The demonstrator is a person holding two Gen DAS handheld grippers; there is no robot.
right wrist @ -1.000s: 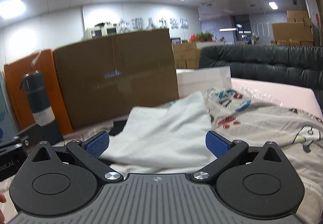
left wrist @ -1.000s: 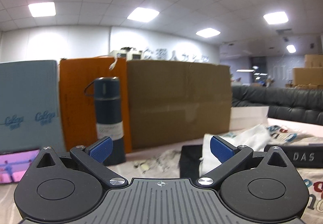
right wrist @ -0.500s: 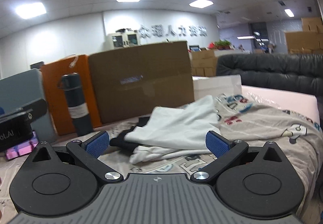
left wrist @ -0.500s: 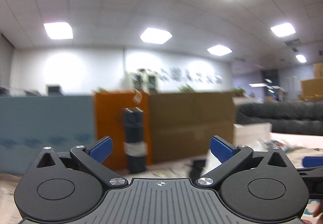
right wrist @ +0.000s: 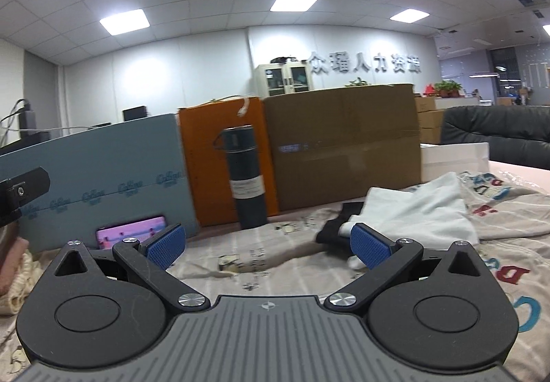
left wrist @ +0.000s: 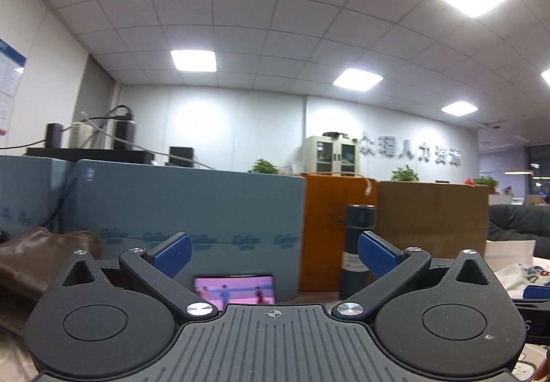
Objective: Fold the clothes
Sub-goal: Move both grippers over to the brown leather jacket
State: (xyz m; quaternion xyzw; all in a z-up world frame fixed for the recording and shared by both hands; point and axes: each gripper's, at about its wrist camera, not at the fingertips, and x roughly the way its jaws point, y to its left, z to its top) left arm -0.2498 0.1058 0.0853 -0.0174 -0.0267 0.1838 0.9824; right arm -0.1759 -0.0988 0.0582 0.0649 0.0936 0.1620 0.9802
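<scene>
Both tongs, left (left wrist: 274,253) and right (right wrist: 267,242), gape empty; the white shirt (right wrist: 412,210) lies crumpled right of the bottle (right wrist: 245,175).

1. Left wrist view: printed cloth (left wrist: 515,273) is getting cut off at the right edge, gripper body hiding its lower part.
2. Phone (left wrist: 237,289) is showing only its upper screen.
3. Right wrist view: cardboard box label (right wrist: 299,148) is blurring, unreadable.
4. Black garment (right wrist: 335,225) is lying mostly under white shirt (right wrist: 412,210).

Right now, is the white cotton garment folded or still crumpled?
Crumpled: the white cotton garment lies in a rumpled heap on the printed bedsheet, partly over black clothing.
</scene>
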